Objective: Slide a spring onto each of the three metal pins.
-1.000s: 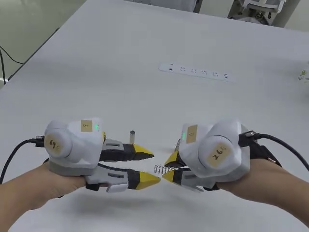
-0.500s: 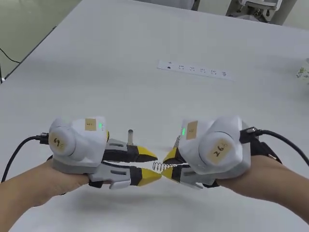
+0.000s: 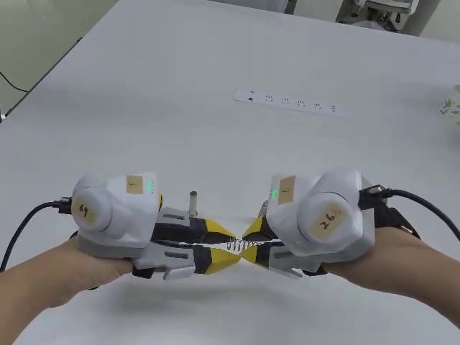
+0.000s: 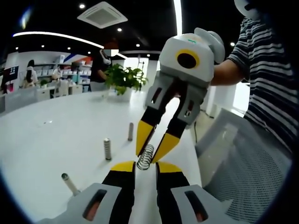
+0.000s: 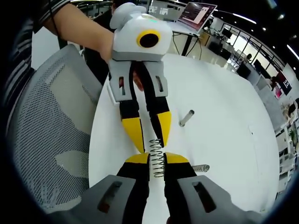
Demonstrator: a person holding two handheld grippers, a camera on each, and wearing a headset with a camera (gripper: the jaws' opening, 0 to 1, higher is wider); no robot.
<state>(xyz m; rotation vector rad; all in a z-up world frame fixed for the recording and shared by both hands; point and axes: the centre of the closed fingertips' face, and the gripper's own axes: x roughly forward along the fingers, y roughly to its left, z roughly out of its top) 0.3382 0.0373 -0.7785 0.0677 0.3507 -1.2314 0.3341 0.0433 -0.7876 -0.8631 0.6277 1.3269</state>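
- Low over the white surface (image 3: pixel 215 86), in the head view, two tools meet tip to tip: the left tool (image 3: pixel 231 249) and the right tool (image 3: pixel 245 244), each held in one hand.
- One spring (image 3: pixel 235 246) lies level between them, off the surface.
- The right tool's two yellow tips pinch one end of the spring; in the right gripper view the coil runs straight out between its jaws.
- The left tool's two tips sit either side of the spring's other end with a narrow gap between them. I cannot tell whether they press on it.
- Three metal pins stand on the surface in the left gripper view, in a loose row and well apart from one another: a near pin (image 4: pixel 68 183), a middle pin (image 4: pixel 107 149) and a far pin (image 4: pixel 131 131).
- The middle pin looks ribbed, as if coils wrap it; the other two look bare.
- Two pins show in the right gripper view: one bare, one coil-wrapped and near the right tool's jaw.
- One pin stands just beyond the left tool in the head view.
- One white power strip (image 3: pixel 293 104) lies flat farther back on the surface.
- Two black cables, one from each tool, trail toward the person.
- One grey mesh chair (image 4: pixel 252 158) is beside the surface.
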